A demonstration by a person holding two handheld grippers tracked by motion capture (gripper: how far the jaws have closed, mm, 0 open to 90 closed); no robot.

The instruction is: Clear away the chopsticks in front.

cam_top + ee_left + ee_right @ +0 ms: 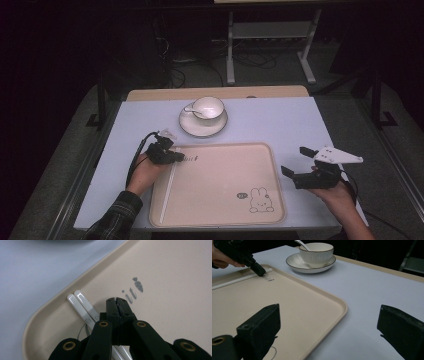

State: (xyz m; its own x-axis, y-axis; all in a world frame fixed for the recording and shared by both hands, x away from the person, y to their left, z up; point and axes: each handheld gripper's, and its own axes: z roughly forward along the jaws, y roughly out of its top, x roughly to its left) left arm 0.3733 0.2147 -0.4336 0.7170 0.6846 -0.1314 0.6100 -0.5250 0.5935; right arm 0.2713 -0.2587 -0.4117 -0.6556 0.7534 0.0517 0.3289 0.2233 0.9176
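A beige tray [220, 200] lies on the white-covered table [280, 120]. Grey print near its far-left corner ends in the letters "it" beside a small carrot mark [138, 285]; a line-drawn rabbit [260, 200] sits near its right front. White chopsticks [82, 306] lie along the tray's left rim. The left tool [117, 302] is clenched with nothing between its jaws, its tip just beside the chopsticks. The right tool [295, 162] is released, jaws wide, at the tray's right edge. Beyond the tray, a cup [208, 107] with a spoon [191, 109] stands on a saucer [202, 127].
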